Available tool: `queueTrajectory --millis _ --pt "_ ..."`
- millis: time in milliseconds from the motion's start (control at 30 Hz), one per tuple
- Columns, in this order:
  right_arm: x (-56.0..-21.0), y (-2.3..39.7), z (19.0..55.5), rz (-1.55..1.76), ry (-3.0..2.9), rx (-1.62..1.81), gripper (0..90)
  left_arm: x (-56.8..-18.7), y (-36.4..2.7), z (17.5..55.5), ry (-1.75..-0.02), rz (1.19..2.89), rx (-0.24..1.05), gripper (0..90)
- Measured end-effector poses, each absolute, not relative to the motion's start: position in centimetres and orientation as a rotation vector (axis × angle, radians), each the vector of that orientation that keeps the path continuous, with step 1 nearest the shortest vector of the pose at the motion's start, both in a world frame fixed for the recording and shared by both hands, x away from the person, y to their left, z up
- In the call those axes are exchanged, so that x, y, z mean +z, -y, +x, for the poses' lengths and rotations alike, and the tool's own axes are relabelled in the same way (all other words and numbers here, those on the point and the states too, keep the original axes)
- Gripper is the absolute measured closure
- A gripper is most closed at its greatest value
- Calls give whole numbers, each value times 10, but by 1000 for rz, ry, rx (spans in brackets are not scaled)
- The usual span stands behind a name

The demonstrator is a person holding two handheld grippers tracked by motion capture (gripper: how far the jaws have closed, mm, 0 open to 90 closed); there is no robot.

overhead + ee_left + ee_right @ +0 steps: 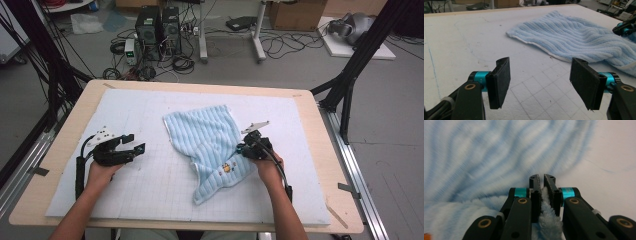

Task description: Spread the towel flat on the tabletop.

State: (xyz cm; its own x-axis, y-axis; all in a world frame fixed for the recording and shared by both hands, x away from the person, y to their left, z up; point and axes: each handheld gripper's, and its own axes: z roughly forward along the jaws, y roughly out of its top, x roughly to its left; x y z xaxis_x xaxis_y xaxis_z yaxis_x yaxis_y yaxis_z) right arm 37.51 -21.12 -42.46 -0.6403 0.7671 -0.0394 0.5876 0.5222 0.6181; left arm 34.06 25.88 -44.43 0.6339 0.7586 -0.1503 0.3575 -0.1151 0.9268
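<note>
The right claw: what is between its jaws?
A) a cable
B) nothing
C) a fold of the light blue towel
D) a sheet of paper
C: in the right gripper view the right claw is shut on a fold of the light blue towel.

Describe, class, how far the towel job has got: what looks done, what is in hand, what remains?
Done: the right gripper is shut on the right edge of the blue towel, fabric pinched between its jaws. In hand: that edge is lifted and bunched, one lower corner already lapped over. Left: the left gripper hangs open over the white mat, short of the towel, which lies crumpled, not neatly folded.
</note>
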Motion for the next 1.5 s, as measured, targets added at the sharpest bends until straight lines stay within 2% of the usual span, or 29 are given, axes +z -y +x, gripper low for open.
queueTrajectory --millis 133,167,267,367,400,433,467,567,733,967,1067,1200,1267,1333,1400,1500 --pt "-425 224 366 1155 -2412 760 837 -445 -258 340 -913 1722 425 348" --pt "-429 233 359 1180 -2391 777 815 -445 -257 340 -906 1725 420 383" --pt "-430 240 351 1204 -2365 821 775 -445 -252 340 -896 1732 416 386" --pt "-427 248 338 1218 -2316 933 647 -444 -246 341 -880 1726 396 391" --pt "-422 251 333 1189 -2280 1001 560 -444 -244 342 -869 1729 388 391" --pt "-422 251 333 1189 -2280 1001 560 -444 -240 343 -868 1728 384 391" --pt "-416 254 331 1188 -2225 1052 462 -444 -237 344 -865 1724 386 391" --pt "-413 258 331 1194 -2188 1117 427 -440 -224 349 -844 1738 371 389" --pt "-417 259 332 1203 -2205 1131 424 -441 -193 357 -803 1782 349 344" --pt "-419 258 333 1215 -2213 1145 409 -447 -140 367 -714 1957 353 315" --pt "-421 258 333 1223 -2217 1155 408 -449 -122 373 -682 2098 398 328" --pt "-422 258 333 1221 -2225 1154 406 -450 -114 378 -710 2126 379 457" --pt "-423 258 334 1222 -2228 1154 406 -449 -114 379 -692 2127 351 634" --pt "-424 257 334 1228 -2234 1153 406 -448 -114 379 -687 2140 380 794" --pt "-425 256 334 1222 -2241 1151 407 -447 -118 381 -703 2138 398 827" --pt "-424 256 333 1218 -2241 1155 409 -444 -134 387 -779 2108 406 830"
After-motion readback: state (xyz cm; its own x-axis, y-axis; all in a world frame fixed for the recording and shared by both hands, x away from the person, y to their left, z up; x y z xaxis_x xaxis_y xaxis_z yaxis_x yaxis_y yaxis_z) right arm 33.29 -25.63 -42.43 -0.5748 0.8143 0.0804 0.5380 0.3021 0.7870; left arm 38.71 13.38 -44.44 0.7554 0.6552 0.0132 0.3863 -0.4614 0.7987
